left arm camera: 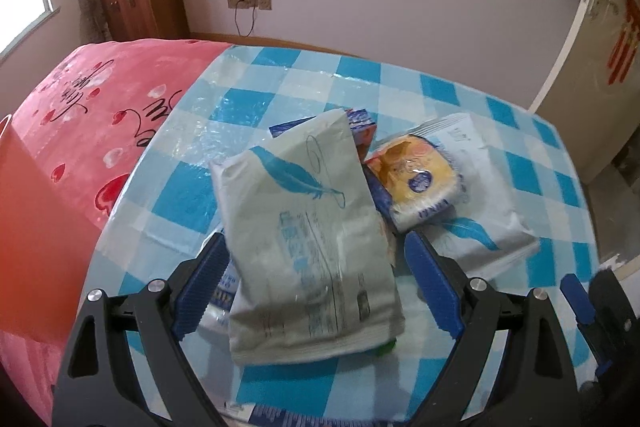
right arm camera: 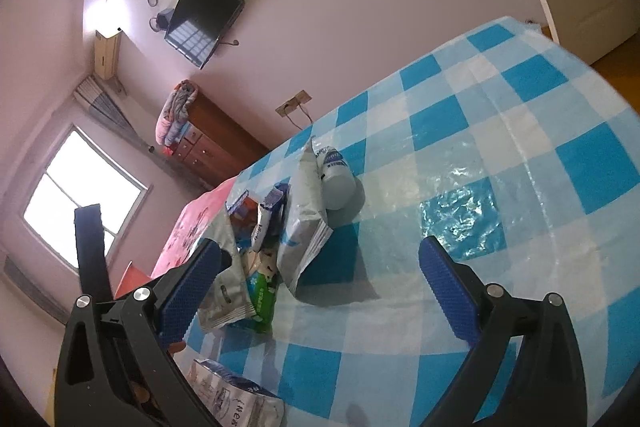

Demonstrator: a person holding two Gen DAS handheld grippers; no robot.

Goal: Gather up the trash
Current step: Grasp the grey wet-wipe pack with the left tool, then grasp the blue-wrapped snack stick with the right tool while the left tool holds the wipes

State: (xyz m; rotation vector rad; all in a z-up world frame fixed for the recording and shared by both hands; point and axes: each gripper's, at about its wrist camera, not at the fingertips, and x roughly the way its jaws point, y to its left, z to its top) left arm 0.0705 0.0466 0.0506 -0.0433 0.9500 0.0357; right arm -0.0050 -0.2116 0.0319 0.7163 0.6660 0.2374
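One grey feather-print packet (left arm camera: 304,227) between spread left fingers (left arm camera: 208,283) (untouched).

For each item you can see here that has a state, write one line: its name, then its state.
left gripper: open, jaws either side of the feather packet, not pressing it
right gripper: open, holding nothing
feather packet: lying on top of the pile, tilted
yellow snack wrapper: lying on a second pale packet
television: off
checked tablecloth: spread over the table

The feather-print packet (left arm camera: 304,219) covers most of the wrappers beneath it, its print too blurred to read. At the checked tablecloth's (left arm camera: 520,163) near edge, another wrapper (left arm camera: 280,417) is cut off by the frame.
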